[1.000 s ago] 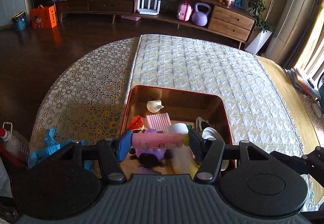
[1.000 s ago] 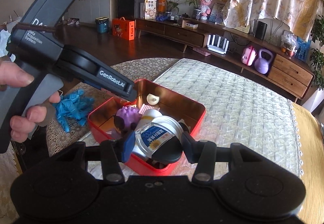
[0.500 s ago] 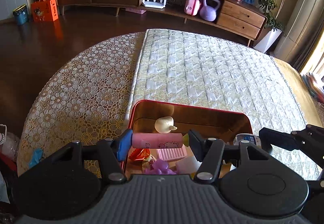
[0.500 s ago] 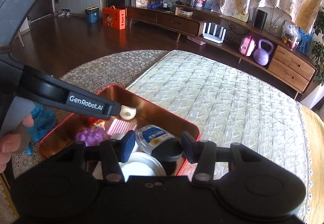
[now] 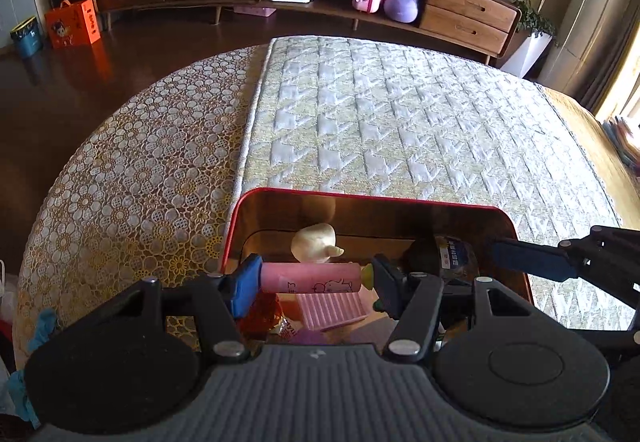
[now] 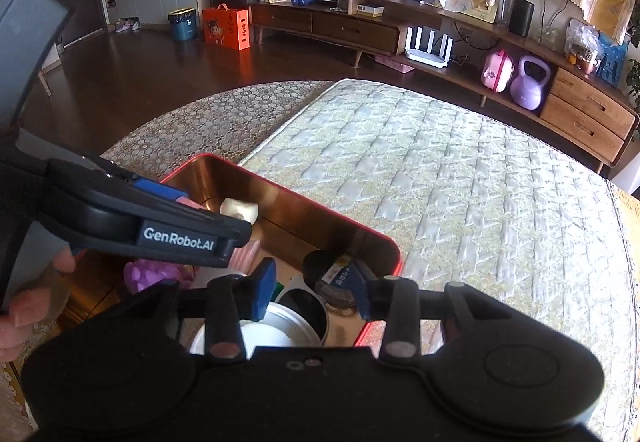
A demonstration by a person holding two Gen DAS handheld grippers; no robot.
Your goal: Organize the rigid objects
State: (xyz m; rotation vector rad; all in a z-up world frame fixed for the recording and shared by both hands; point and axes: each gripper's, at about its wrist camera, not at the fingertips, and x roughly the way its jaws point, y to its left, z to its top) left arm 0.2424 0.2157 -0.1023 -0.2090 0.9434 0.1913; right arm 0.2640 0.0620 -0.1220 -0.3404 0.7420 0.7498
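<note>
Pink cylindrical tube (image 5: 310,278) is sitting clamped endwise in the left gripper (image 5: 310,280), low in frame over the red metal tin (image 5: 360,196). Right gripper (image 6: 312,288) is closing; whether its blue pads are pressing the small labelled jar (image 6: 334,274) between them, I cannot tell.

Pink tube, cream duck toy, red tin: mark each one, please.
pink tube (image 5: 310,279), left wrist view, middle of its barrel.
cream duck toy (image 5: 313,242), left wrist view, its body.
red tin (image 6: 362,229), right wrist view, far rim.
</note>
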